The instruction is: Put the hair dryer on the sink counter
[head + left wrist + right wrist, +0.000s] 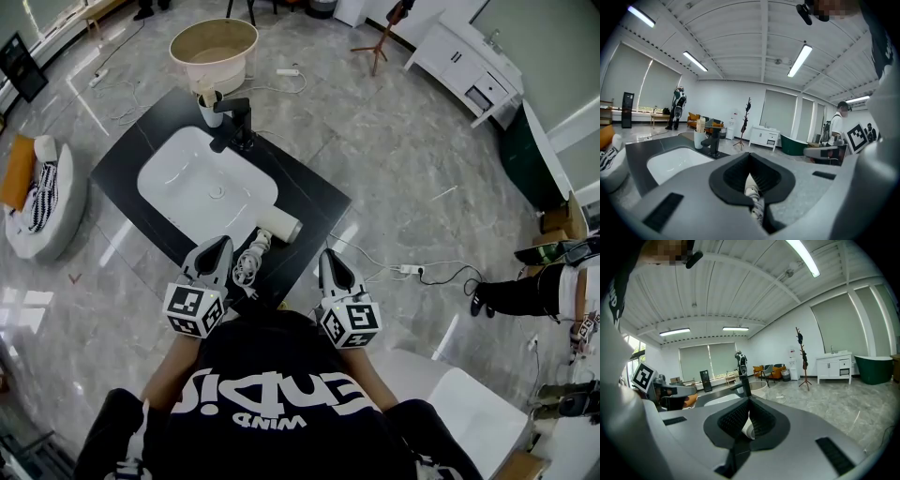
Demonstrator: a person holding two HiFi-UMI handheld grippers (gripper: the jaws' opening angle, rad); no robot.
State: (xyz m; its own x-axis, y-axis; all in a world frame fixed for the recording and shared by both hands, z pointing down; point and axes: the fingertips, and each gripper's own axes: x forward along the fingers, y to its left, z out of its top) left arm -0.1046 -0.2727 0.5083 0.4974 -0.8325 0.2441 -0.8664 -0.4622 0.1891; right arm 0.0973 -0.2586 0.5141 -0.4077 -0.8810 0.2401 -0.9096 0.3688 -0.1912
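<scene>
Left gripper, right gripper: jaws together, both empty. Head view shows dryer on counter just ahead, between them. Gripper views only glimpse cord or dryer.

A black desk is shown standing on a marble floor, with a white sink set into it. A black faucet and a white cup are located at the far rim of the sink. A white hair dryer is laid on the desk at the near corner of the sink, with its coiled cord beside it. The left gripper is held just left of the cord. The right gripper is held at the desk's near right edge, apart from the hair dryer. Both pairs of jaws are seen drawn together.
</scene>
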